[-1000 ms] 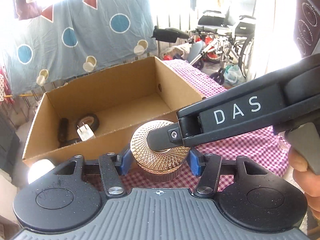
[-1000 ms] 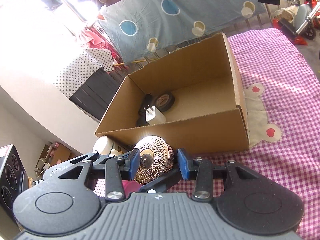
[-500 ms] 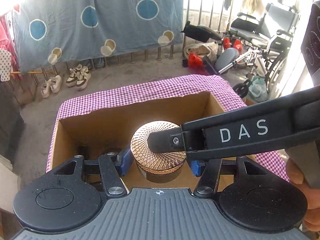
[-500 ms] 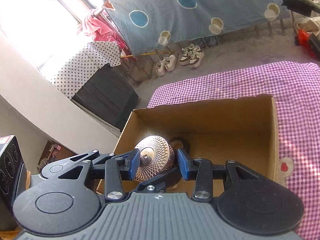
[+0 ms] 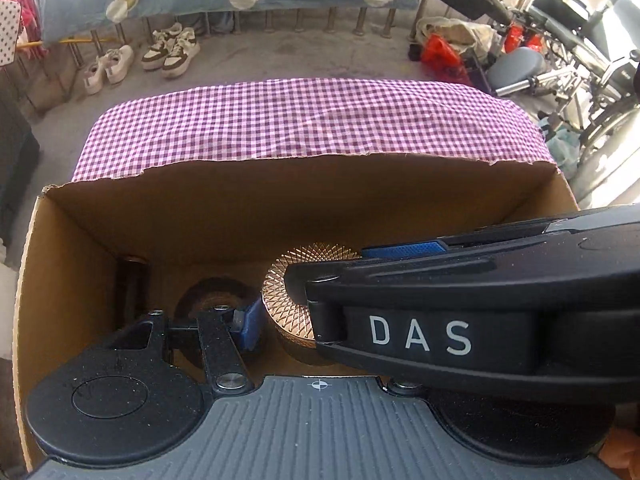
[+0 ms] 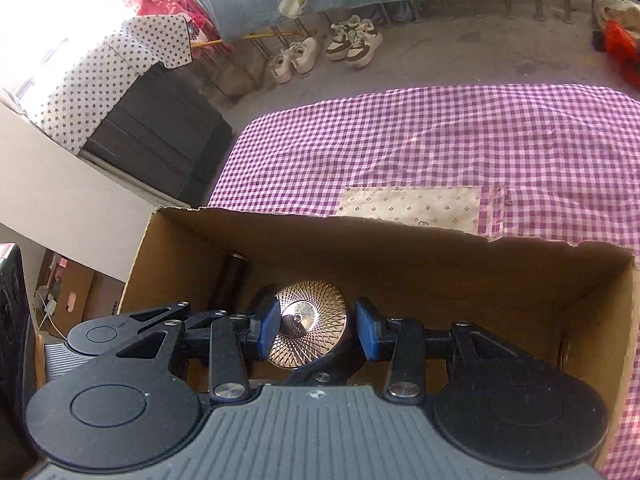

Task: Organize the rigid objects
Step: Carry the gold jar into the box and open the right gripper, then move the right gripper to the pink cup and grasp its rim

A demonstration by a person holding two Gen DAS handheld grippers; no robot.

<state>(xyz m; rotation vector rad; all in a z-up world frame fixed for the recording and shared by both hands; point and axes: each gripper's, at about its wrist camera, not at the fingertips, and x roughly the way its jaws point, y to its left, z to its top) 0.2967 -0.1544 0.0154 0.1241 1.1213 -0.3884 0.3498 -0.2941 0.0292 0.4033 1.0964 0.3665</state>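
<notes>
A copper jar (image 5: 280, 292) with a criss-cross patterned lid hangs inside an open cardboard box (image 5: 280, 208), low near its floor. My left gripper (image 5: 316, 324) is shut on the jar's sides; its left blue pad (image 5: 246, 324) presses the jar, while the other pad is hidden. My right gripper (image 5: 400, 276) reaches in from the right and lies across the lid. In the right wrist view the jar (image 6: 316, 304) sits between the pads of my right gripper (image 6: 316, 326), shut on it. A black cylinder (image 5: 130, 280) and a dark round roll (image 5: 212, 296) lie left of the jar.
The box (image 6: 360, 240) stands on a purple checked cloth (image 5: 300, 120) that covers the table (image 6: 440, 140). Beyond the far edge are shoes (image 5: 172, 50) on a concrete floor and wheelchairs (image 5: 580, 40) at the right. A black device (image 6: 12, 320) sits at the left.
Both grippers carried the jar from in front of the box, over its near wall and down inside. Both views have tipped downward. The grips look the same.
</notes>
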